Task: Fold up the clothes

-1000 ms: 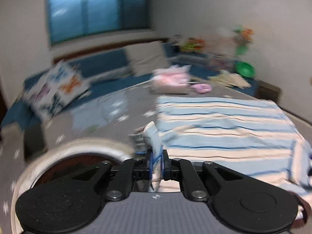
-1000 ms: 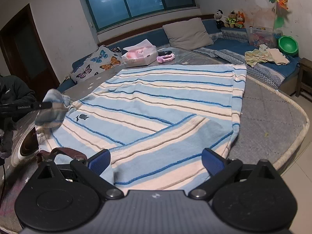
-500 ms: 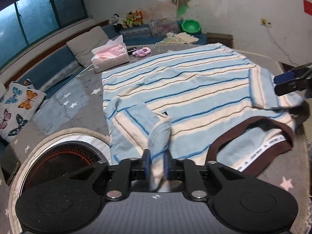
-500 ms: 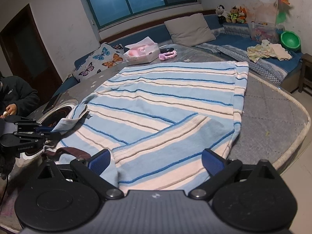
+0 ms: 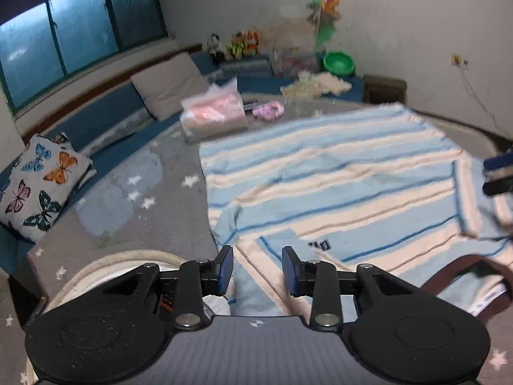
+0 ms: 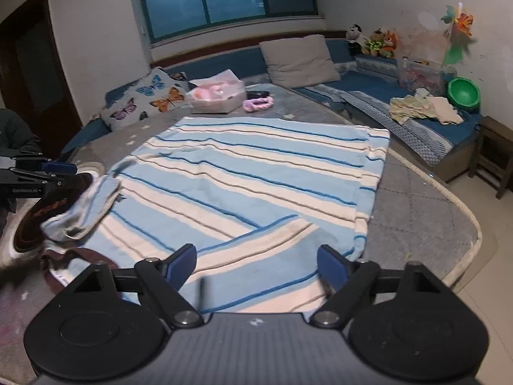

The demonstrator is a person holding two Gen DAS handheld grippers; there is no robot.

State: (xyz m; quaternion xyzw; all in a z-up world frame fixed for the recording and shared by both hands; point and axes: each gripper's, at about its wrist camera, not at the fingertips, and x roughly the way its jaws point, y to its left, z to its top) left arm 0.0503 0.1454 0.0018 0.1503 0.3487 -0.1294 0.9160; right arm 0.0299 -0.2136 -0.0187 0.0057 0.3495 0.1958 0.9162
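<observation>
The left gripper's fingers [image 5: 226, 269] stand a narrow way apart, having just opened, with nothing pressed between them; the folded-in sleeve [image 6: 84, 207] lies free on the striped sweater [image 6: 256, 176] just beyond the left gripper [image 5: 257, 269]. The right gripper's fingers [image 6: 333, 268] stand wide, having just been closing, and the right gripper [image 6: 256, 268] hovers low over the other folded sleeve [image 6: 263, 256] near the sweater's shoulder; whether its pads touch the cloth is hard to tell from this angle. The sweater lies flat and spread on the grey star-patterned table [image 6: 416, 205], its brown collar [image 5: 461, 266] at the near edge between the two grippers. Beyond the sweater's hem sit a tissue pack [image 6: 218, 94] and a pink hair tie [image 6: 258, 102]. Behind the table runs a blue bench [image 6: 378, 89] with a butterfly cushion [image 5: 41, 189], a grey pillow [image 6: 298, 57], a green bowl [image 6: 463, 93] and a heap of pale cloths [image 6: 423, 110].
</observation>
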